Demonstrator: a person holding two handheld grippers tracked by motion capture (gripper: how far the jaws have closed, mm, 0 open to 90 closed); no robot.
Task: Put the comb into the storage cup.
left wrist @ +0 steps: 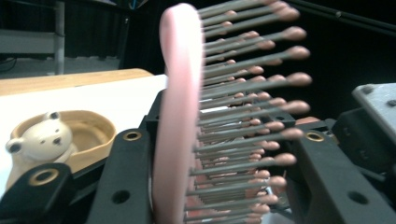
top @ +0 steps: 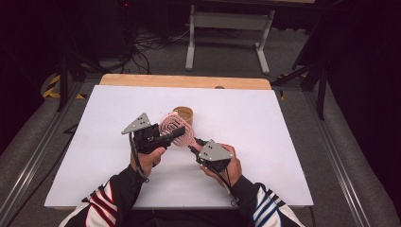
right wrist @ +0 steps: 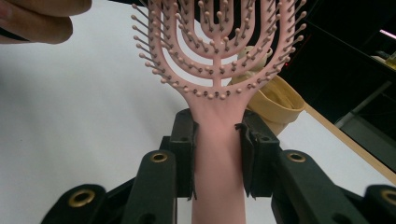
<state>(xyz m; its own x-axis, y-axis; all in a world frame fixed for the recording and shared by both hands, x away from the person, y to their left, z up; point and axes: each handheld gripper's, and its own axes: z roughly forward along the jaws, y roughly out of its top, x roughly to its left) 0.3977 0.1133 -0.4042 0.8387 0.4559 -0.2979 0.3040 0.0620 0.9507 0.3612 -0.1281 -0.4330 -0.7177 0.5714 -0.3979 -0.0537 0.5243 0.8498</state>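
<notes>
The right claw (right wrist: pixel 217 154) grips the brush (right wrist: pixel 215 70) by its handle. The left claw (left wrist: pixel 205 154) closes on the brush head. The cup (top: pixel 183 114) stands just behind them; the table (top: pixel 265 118) is bare around.

Black jaws, brass-ringed screw holes

High view looks down on the table (top: pixel 265 142) — both gripper views sit close, sharing the pink brush (left wrist: pixel 180 116).
</notes>
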